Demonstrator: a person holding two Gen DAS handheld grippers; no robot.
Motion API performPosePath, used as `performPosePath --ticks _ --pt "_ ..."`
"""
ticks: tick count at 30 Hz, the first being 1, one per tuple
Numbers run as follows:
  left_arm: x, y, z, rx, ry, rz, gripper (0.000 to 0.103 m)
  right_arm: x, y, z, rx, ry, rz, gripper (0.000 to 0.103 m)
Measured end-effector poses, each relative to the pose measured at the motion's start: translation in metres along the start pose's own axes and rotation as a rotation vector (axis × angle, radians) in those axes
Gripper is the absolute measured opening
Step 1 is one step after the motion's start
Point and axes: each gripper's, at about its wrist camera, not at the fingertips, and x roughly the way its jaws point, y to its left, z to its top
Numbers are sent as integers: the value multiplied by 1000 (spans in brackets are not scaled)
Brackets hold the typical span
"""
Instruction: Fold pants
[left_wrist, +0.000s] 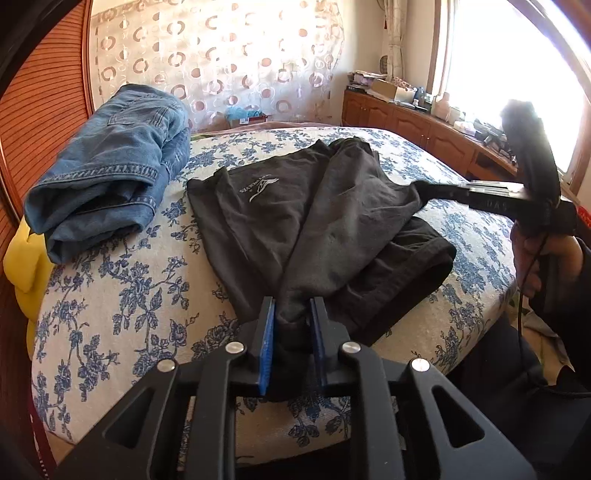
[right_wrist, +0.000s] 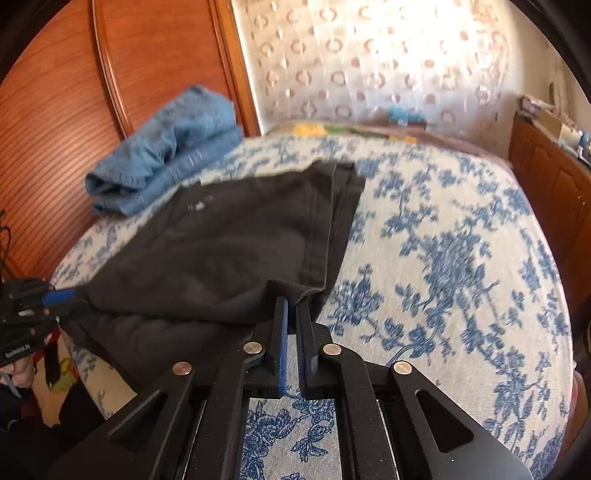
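Black pants (left_wrist: 295, 221) with a white logo lie partly folded on the floral bed (left_wrist: 110, 295). My left gripper (left_wrist: 291, 314) is shut on one corner of the pants' upper layer and holds it above the bed's near edge. My right gripper (left_wrist: 439, 192) is shut on the other corner at the right and lifts it. In the right wrist view the black pants (right_wrist: 229, 251) stretch away from my right gripper (right_wrist: 293, 306), whose jaws pinch the cloth edge. The left gripper (right_wrist: 55, 299) shows at the far left there.
Folded blue jeans (left_wrist: 110, 162) lie at the bed's back left, also in the right wrist view (right_wrist: 166, 147), by a wooden headboard (left_wrist: 44, 110). A yellow item (left_wrist: 26, 266) sits at the left edge. A cluttered wooden cabinet (left_wrist: 424, 125) runs under the bright window.
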Motion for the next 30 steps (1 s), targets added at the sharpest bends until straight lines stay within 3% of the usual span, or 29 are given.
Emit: performPosePath --ticks 3,12,17,30 --pt "-2 -4 4 16 -3 -18 18 -12 -5 6 19 -57 -26 0" --pt "5 -8 2 23 31 -12 18 -12 -12 9 29 -63 -36 0" --pt "-2 -3 0 -1 6 -20 7 -13 -8 15 19 -81 -24 0" --pt "-15 10 -11 -96 -56 -42 5 12 47 99 -155 -148 46 0"
